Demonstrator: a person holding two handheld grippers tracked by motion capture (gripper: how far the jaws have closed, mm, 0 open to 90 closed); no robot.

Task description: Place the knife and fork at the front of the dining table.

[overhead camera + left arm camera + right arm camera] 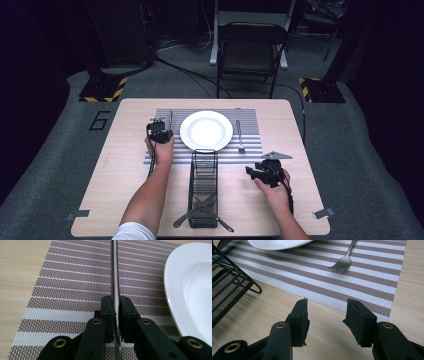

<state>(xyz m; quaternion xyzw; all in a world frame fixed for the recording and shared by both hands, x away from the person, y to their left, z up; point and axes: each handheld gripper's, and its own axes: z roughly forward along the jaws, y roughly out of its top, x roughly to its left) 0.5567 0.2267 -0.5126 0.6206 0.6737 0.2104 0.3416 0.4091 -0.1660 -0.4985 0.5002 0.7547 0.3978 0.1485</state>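
Two grippers work our place setting around the plate [206, 130]. Our left gripper [116, 307] clamps a knife [114, 270] edge-up over the placemat [75, 277], just left of the plate, likely to lay it there. Our right gripper [328, 320] waits half open, empty, near the fork [343, 262].

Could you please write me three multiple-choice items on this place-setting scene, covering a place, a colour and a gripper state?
1. Where does the fork lie?
A. On the placemat, right of the plate
B. In the wire caddy
C. On the plate

2. What colour is the plate?
A. Black
B. White
C. Blue

3. How is the left gripper?
A. Wide open and empty
B. Shut on a thin metal utensil
C. Shut on the plate

Answers: 1 A, it rests on the stripes; 2 B, plainly white; 3 B, the pads press the utensil.
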